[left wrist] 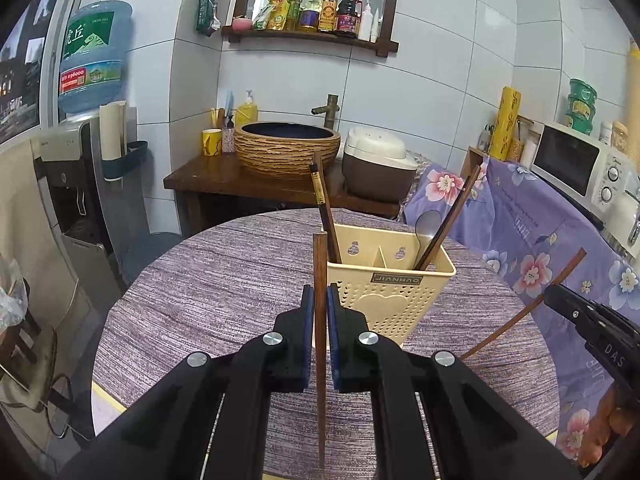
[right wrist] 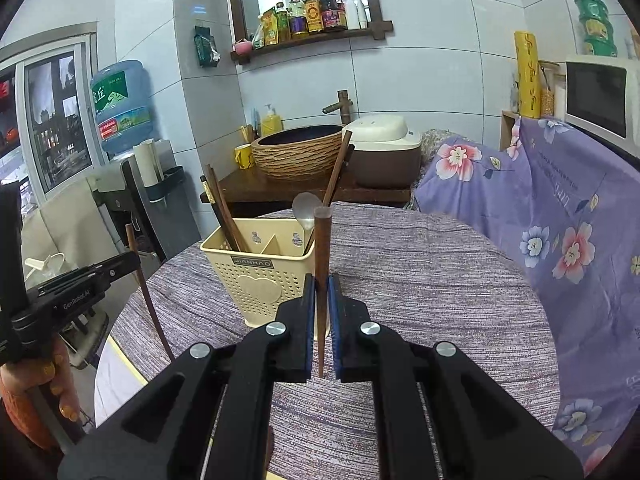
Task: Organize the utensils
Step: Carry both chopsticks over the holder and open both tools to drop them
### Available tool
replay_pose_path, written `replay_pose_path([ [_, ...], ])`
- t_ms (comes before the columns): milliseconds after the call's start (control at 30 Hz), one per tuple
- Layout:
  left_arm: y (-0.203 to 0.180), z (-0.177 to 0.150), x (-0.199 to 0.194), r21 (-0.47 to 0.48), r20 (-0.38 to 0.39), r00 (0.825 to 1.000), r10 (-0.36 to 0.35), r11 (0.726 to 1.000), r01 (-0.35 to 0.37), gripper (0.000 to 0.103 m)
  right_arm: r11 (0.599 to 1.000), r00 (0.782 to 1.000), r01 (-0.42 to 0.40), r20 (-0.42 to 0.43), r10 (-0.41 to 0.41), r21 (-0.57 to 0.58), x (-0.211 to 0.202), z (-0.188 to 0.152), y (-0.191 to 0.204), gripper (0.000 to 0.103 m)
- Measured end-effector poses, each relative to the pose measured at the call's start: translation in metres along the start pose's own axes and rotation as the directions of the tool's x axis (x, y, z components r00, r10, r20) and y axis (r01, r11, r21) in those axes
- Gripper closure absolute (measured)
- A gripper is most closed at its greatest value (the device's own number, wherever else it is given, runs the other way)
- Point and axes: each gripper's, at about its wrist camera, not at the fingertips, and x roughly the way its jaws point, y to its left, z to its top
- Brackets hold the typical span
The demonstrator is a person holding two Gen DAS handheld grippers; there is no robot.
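My left gripper (left wrist: 319, 295) is shut on a brown wooden chopstick (left wrist: 320, 256) that stands upright, above the round table (left wrist: 208, 280). Just behind it stands a cream perforated utensil holder (left wrist: 390, 284). Its left compartment holds dark chopsticks (left wrist: 323, 204); the right one holds a metal spoon (left wrist: 426, 222) and a chopstick (left wrist: 454, 212). My right gripper (right wrist: 320, 285) is shut on a second brown chopstick (right wrist: 322, 240), held upright beside the holder (right wrist: 260, 276). Each gripper shows in the other's view: the right gripper (left wrist: 560, 300) and the left gripper (right wrist: 132, 264).
The table carries a purple-grey woven cloth (right wrist: 420, 280). A floral purple cloth (right wrist: 560, 220) drapes furniture at the right, under a microwave (left wrist: 576, 164). Behind the table stand a wooden counter with a basin (left wrist: 286, 146) and a rice cooker (left wrist: 376, 164). A water dispenser (left wrist: 76, 160) stands left.
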Motion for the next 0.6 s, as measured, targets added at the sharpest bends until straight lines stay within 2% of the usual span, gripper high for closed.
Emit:
replay_pose_path([
  [200, -0.001, 0.011, -0.006, 0.011, 0.03, 1.0, -0.001, 1.0, 0.001, 0.095, 1.0, 1.0, -0.004, -0.007, 0.004, -0.022, 0.001, 0.006, 0.003, 0.095],
  [367, -0.001, 0.029, -0.013, 0.01, 0.041, 0.998, -0.038, 0.999, 0.038, 0.095, 0.999, 0.999, -0.045, -0.016, 0.044, -0.021, -0.001, 0.019, 0.003, 0.095],
  [533, -0.005, 0.069, -0.028, 0.022, 0.076, 0.993, -0.092, 0.996, 0.091, 0.095, 0.995, 0.995, -0.097, 0.022, 0.097, -0.035, -0.014, 0.062, 0.01, 0.095],
  [600, -0.008, 0.094, -0.037, 0.031, 0.1, 0.989, -0.112, 0.994, 0.109, 0.095, 0.992, 0.991, -0.118, 0.052, 0.12, -0.042, -0.021, 0.09, 0.015, 0.095],
])
